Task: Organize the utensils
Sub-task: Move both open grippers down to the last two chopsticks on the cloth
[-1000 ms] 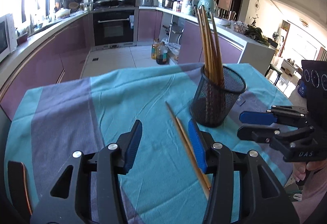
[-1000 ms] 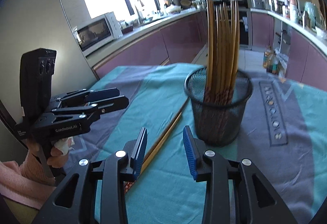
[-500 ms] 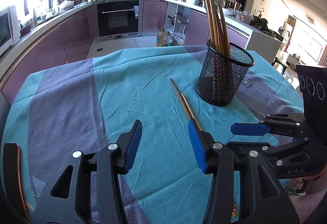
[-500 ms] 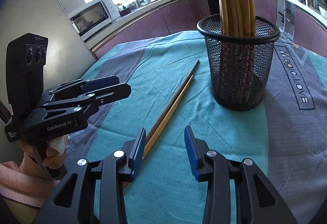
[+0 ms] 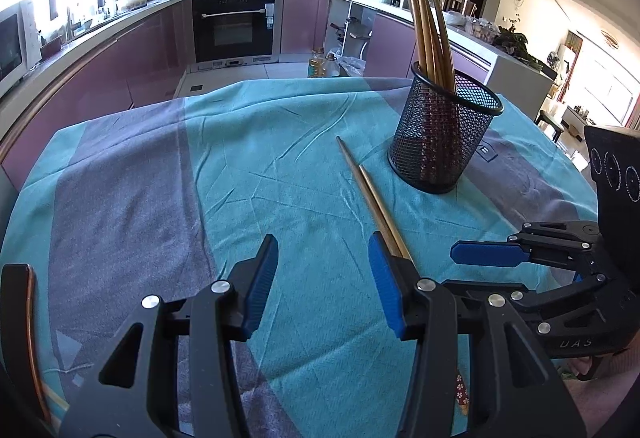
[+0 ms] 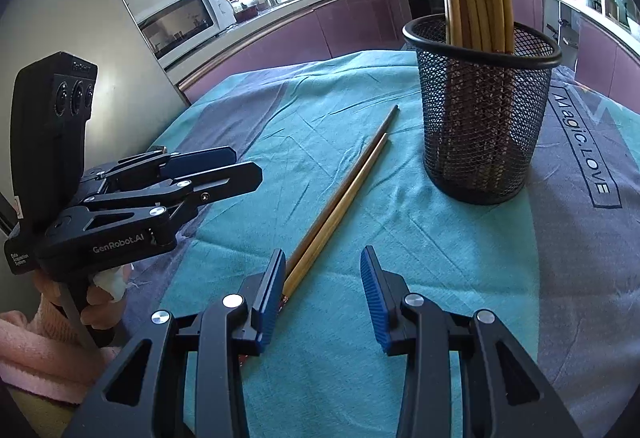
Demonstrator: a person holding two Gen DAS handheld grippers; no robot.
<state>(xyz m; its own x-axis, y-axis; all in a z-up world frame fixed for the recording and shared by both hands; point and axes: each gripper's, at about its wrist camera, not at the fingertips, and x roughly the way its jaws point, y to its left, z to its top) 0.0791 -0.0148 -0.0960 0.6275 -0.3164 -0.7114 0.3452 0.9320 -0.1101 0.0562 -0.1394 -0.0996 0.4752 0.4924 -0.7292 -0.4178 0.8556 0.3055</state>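
A black mesh cup point(image 5: 442, 142) stands on the teal cloth and holds several wooden chopsticks point(image 5: 428, 26); it also shows in the right wrist view point(image 6: 482, 118). Two loose chopsticks point(image 5: 370, 194) lie side by side on the cloth left of the cup, and show in the right wrist view point(image 6: 340, 204). My left gripper point(image 5: 324, 270) is open and empty, its right finger over the near ends of the pair. My right gripper point(image 6: 323, 284) is open and empty, its left finger beside the pair's near end.
The table is covered by a teal and grey cloth point(image 5: 132, 198) with printed lettering point(image 6: 584, 146). Kitchen counters, an oven point(image 5: 234, 26) and a microwave point(image 6: 184, 18) stand beyond the table's far edge.
Both grippers have pulled back and down toward the near ends of the loose chopsticks; the cup now looks farther off. Both stayed open.
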